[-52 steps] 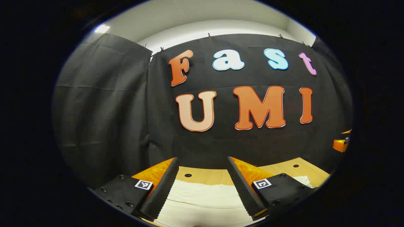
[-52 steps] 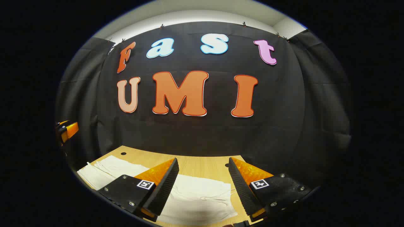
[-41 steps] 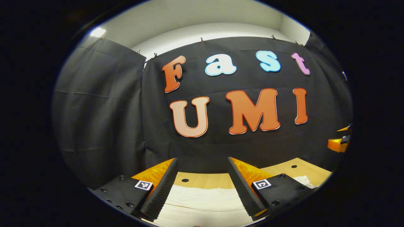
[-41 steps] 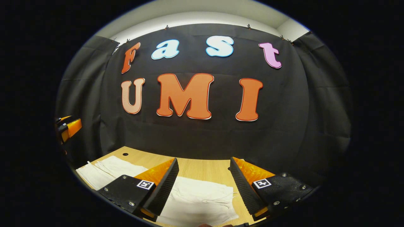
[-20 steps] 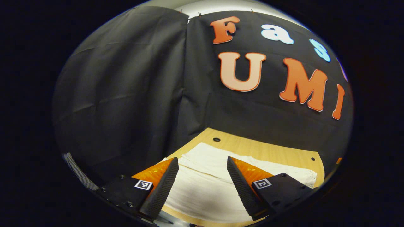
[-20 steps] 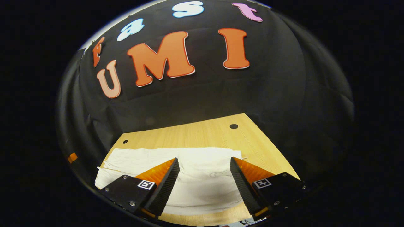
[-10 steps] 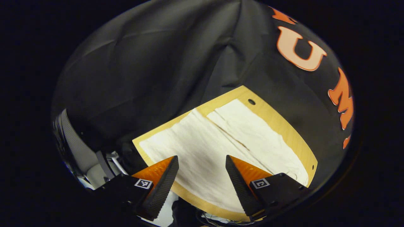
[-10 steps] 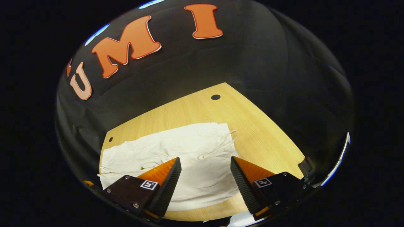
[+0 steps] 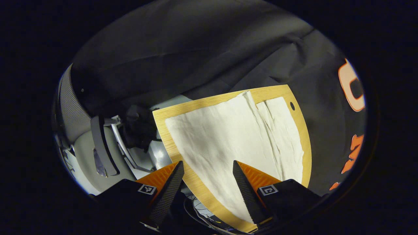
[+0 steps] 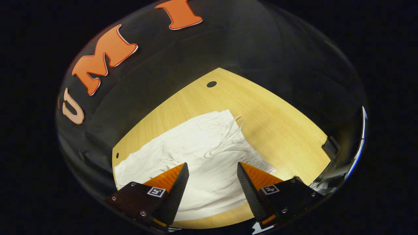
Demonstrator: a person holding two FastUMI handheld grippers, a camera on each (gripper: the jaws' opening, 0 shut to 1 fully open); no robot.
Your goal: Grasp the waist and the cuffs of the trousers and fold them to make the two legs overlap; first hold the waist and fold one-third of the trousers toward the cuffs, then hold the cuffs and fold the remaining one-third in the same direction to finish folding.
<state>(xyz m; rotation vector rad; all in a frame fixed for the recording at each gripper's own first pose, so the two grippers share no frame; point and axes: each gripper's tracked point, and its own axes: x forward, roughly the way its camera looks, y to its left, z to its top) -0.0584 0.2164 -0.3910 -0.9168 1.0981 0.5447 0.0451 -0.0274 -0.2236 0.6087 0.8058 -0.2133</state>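
Left gripper view: you have tipped both grippers down from the wall — your left gripper [image 9: 206, 182] and right gripper [image 10: 211, 186], jaws wide apart and empty, now hover over the flat cream cotton trousers [image 10: 196, 153] on the pale wooden table [image 10: 277, 117], ready for grasping.

Dim overall; strong fisheye warp; sharp focus.

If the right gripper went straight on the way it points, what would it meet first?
Most likely the white trousers near the waist drawstring, lying on the table between the right gripper fingers; depth is uncertain.
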